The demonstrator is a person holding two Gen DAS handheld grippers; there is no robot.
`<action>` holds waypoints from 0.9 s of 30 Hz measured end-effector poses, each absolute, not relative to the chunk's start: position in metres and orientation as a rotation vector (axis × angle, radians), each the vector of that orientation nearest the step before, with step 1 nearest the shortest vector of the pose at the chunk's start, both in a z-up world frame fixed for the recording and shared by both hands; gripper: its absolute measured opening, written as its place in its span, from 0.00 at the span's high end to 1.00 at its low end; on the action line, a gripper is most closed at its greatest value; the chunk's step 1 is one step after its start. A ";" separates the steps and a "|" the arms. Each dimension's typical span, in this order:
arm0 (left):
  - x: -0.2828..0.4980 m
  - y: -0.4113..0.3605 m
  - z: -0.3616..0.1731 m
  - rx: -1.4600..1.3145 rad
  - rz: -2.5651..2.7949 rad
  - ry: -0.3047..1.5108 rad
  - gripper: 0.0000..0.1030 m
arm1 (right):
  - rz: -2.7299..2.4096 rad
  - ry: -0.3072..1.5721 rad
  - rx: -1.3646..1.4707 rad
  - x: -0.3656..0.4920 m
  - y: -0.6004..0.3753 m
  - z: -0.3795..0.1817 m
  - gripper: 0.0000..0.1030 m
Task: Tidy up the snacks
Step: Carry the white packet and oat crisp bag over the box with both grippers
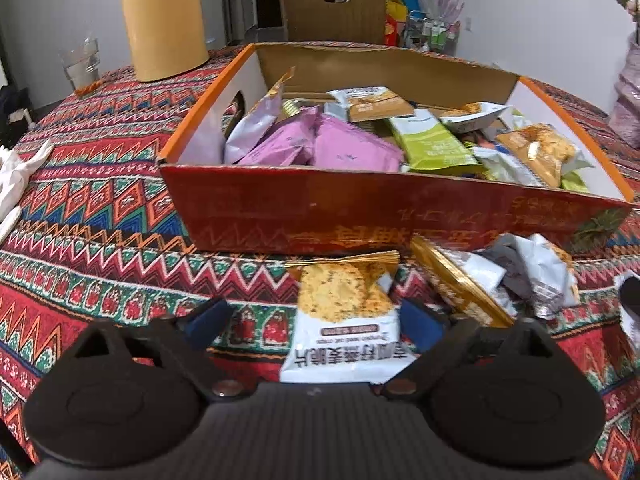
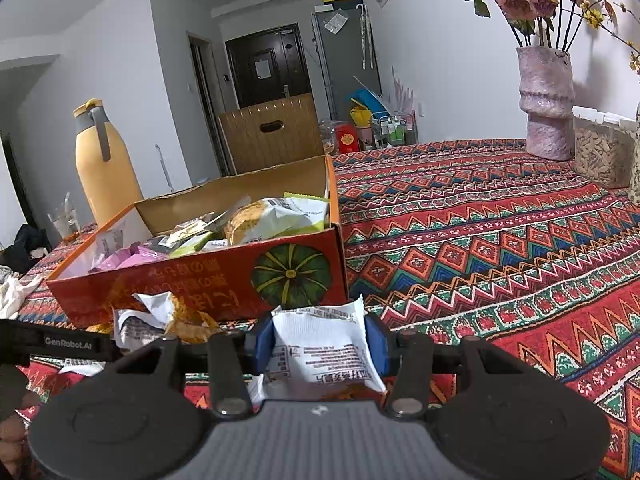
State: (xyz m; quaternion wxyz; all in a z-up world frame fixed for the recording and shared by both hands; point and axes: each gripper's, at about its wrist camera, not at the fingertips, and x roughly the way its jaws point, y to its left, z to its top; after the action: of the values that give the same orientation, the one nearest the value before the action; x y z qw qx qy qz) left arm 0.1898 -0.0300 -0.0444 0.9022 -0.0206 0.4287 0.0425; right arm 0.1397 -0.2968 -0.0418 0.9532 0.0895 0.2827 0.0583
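An open red and orange cardboard box (image 1: 304,208) holds several snack packets: pink ones (image 1: 344,148), a green one (image 1: 436,144) and yellow ones. It also shows in the right wrist view (image 2: 192,284). My left gripper (image 1: 316,320) is open, its blue pads either side of a white and yellow cracker packet (image 1: 344,320) lying on the tablecloth in front of the box. My right gripper (image 2: 322,344) is shut on a white snack packet (image 2: 324,344), held just in front of the box's right corner. Crumpled packets (image 2: 160,320) lie to its left.
A yellow thermos jug (image 1: 164,20) and a glass (image 1: 80,64) stand behind the box at left. A pink vase (image 2: 546,100) with dried flowers and a clear container (image 2: 600,148) stand at the table's far right. More packets (image 1: 520,276) lie right of the left gripper.
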 end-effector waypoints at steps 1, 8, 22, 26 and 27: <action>0.188 -0.031 -0.043 -0.043 0.078 0.880 0.25 | 0.118 0.574 0.181 0.140 -0.296 -0.042 0.55; 0.182 -0.028 -0.037 -0.083 0.025 0.867 0.53 | 0.110 0.570 0.172 0.139 -0.296 -0.042 0.55; 0.153 -0.013 -0.010 -0.100 0.012 0.773 0.55 | 0.126 0.523 0.118 0.129 -0.283 -0.027 0.55; 0.148 -0.007 0.005 -0.108 0.016 0.727 0.55 | 0.150 0.484 0.105 0.126 -0.273 -0.012 0.55; 0.147 -0.006 0.008 -0.109 0.018 0.717 0.55 | 0.158 0.471 0.102 0.125 -0.270 -0.007 0.55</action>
State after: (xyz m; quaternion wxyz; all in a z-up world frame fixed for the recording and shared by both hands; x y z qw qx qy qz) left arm 0.1474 -0.0057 0.0081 0.9349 -0.0534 0.3507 0.0088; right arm 0.1253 -0.2698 -0.0066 0.9681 0.0505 0.2329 0.0780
